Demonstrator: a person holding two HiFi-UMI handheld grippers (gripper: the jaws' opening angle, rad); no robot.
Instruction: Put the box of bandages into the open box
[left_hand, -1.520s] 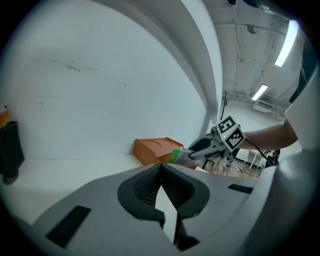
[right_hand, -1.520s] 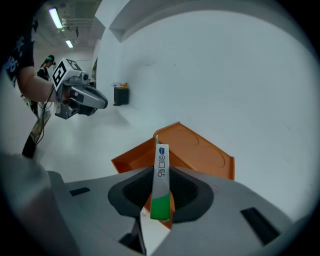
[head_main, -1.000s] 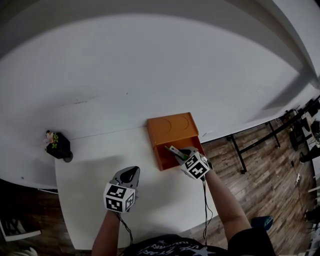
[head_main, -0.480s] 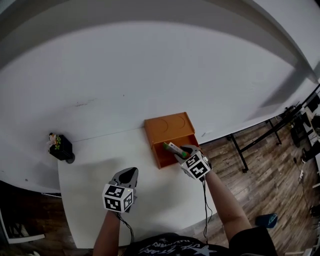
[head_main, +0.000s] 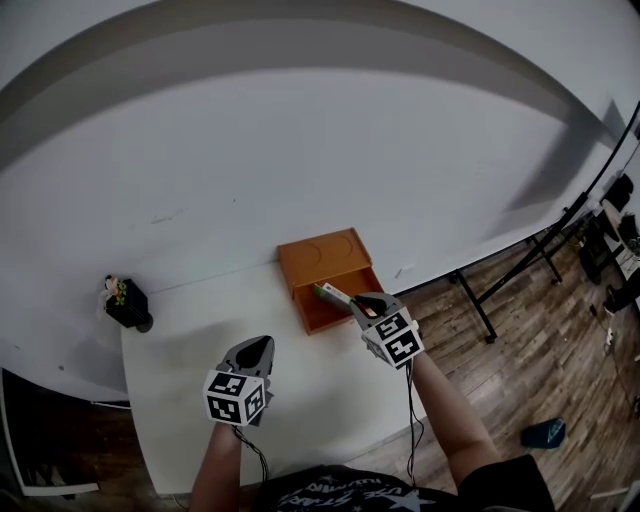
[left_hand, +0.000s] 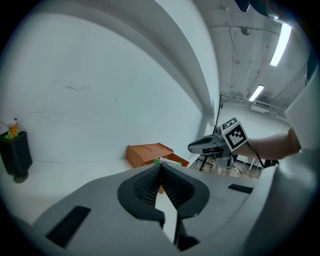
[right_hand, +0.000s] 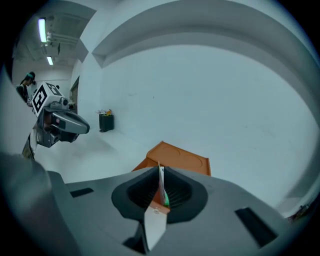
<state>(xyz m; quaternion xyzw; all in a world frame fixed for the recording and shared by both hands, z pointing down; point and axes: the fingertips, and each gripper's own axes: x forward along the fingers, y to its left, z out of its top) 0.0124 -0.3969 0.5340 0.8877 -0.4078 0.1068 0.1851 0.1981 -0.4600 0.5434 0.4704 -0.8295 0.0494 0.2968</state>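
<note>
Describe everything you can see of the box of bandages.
The box of bandages is a small, flat carton, mostly white with a green patch at one end, and it looks like thin cardboard. It is clamped between the jaws of the right hand-held gripper, edge-on in the right gripper view, with most of its length sticking out past the jaws. It is held tilted above the orange open box. Whether it touches that box cannot be told.
</note>
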